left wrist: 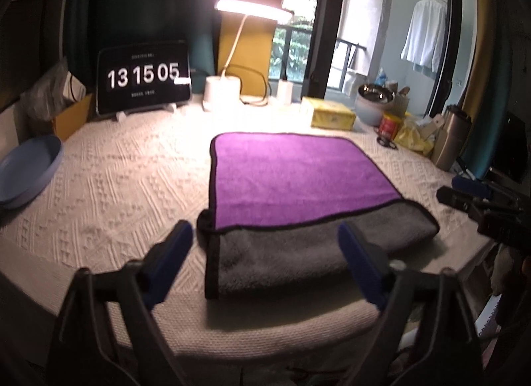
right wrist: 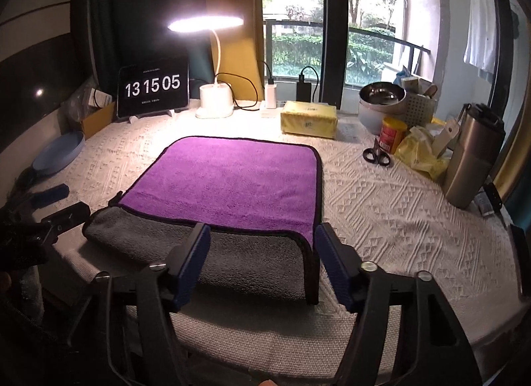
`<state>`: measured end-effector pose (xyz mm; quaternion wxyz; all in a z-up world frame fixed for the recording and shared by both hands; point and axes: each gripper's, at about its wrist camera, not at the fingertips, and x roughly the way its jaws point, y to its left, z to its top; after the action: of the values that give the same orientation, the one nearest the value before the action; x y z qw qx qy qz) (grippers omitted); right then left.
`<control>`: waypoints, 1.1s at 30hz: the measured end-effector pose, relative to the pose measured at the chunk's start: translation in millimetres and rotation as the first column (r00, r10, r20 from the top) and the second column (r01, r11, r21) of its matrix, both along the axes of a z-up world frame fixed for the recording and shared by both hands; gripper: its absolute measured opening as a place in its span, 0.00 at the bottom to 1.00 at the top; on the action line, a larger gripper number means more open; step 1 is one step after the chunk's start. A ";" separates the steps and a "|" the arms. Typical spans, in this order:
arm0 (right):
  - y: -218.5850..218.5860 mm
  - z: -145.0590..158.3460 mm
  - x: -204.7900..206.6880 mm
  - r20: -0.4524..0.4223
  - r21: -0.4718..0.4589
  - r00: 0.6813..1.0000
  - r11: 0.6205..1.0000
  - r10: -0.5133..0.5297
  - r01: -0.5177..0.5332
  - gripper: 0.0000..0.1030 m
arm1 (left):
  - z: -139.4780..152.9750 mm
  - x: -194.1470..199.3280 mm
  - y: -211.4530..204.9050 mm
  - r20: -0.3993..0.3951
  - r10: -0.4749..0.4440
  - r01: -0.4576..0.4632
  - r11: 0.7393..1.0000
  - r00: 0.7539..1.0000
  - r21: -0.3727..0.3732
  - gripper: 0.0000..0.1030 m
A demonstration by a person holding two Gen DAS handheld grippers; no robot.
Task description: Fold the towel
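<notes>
A purple towel [left wrist: 292,177] with a grey underside and black hem lies on the white textured table cover, folded once so a grey strip [left wrist: 298,256] shows along the near edge. It also shows in the right wrist view [right wrist: 229,180]. My left gripper [left wrist: 265,236] is open and empty, hovering above the towel's near left corner. My right gripper [right wrist: 262,240] is open and empty, hovering above the towel's near right corner. The right gripper shows at the right edge of the left wrist view [left wrist: 464,193]. The left gripper shows at the left edge of the right wrist view [right wrist: 56,206].
At the back stand a tablet clock [right wrist: 153,91], a lit desk lamp [right wrist: 214,100] and a yellow box [right wrist: 308,118]. Right side holds scissors [right wrist: 376,155], a red can [right wrist: 391,133], a steel bowl [right wrist: 381,95] and a steel tumbler [right wrist: 471,167]. A blue dish [left wrist: 26,173] sits left.
</notes>
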<state>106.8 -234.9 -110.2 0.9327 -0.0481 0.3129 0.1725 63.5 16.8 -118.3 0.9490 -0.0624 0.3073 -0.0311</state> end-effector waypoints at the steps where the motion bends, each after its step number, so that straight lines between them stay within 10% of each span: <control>1: -2.4 -3.7 3.2 -0.010 0.006 1.000 1.000 -0.006 0.006 0.62 | -4.8 1.7 1.6 -0.010 0.004 -0.004 1.000 1.000 0.000 0.85; 15: -23.4 -43.8 35.1 -0.104 0.051 0.994 0.998 -0.034 0.039 0.57 | -50.9 26.1 22.7 -0.148 0.016 -0.028 0.997 0.989 -0.078 0.53; 27: -28.4 -57.8 43.1 -0.136 0.072 0.990 0.996 -0.041 0.052 0.37 | -45.9 22.1 7.7 -0.087 0.039 -0.034 0.997 0.995 0.064 0.37; 33: -23.5 -58.8 42.7 -0.125 0.059 0.992 0.998 -0.031 0.038 0.21 | -48.1 22.5 13.9 -0.080 0.004 -0.004 1.000 0.997 0.006 0.23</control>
<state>149.5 -258.4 -169.0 0.9155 -0.0032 0.3654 0.1685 86.0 30.7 -166.4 0.9363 -0.0615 0.3449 -0.0259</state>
